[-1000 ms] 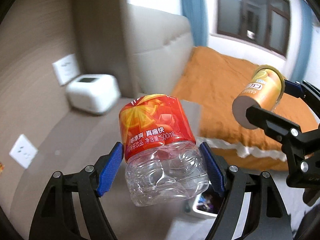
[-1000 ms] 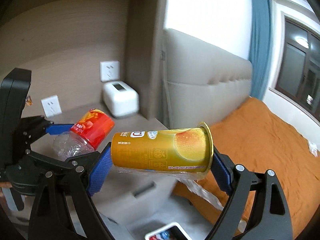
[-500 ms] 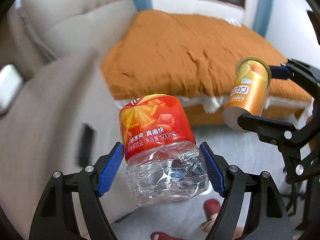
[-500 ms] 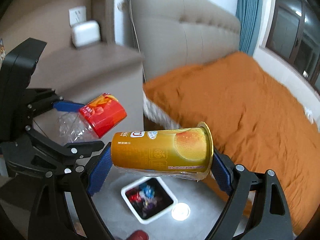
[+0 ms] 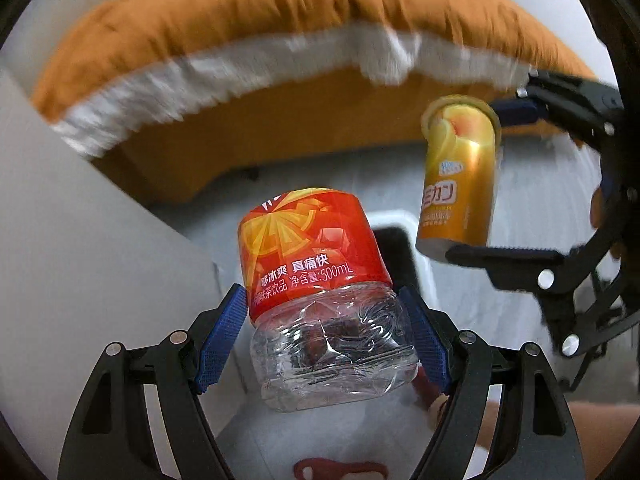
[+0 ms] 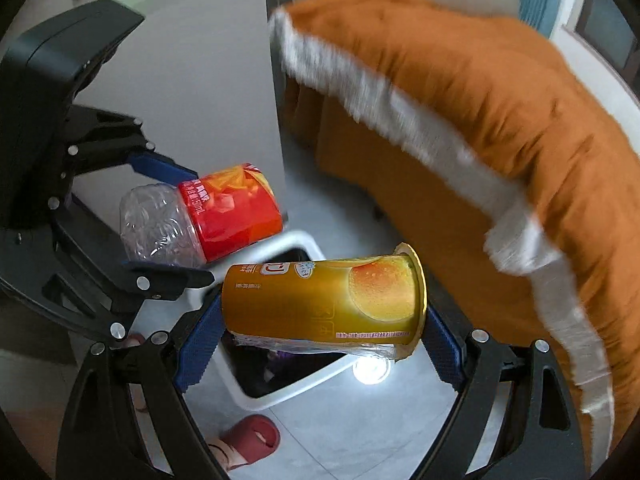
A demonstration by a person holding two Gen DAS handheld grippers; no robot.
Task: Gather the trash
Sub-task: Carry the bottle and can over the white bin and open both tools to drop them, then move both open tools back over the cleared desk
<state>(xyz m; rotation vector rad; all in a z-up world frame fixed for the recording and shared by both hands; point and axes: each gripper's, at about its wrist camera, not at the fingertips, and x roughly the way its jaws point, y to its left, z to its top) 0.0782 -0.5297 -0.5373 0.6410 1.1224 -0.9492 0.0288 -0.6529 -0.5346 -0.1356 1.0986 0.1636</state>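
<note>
Blurred background, floor glare, fisheye edges

Bottle (image 5: 320, 280): clear, red label w/ orange-slice print. Cup (image 6: 324, 300): yellow-orange w/ fruit pic. Bin (image 6: 280, 396): white. Bed cover (image 6: 480, 92): orange, white trim. Slipper (image 6: 252, 440): dark red.

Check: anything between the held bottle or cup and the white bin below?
Nothing visible. The bottle in the left gripper and the cup in the right gripper hang above the white bin, whose top is open.

place: home bedroom | signs: bed (image 6: 500, 92) under orange blanket (image 5: 256, 12) | white trash bin (image 6: 288, 396) on grey tile floor (image 6: 360, 432) | red slipper (image 6: 252, 440)
</note>
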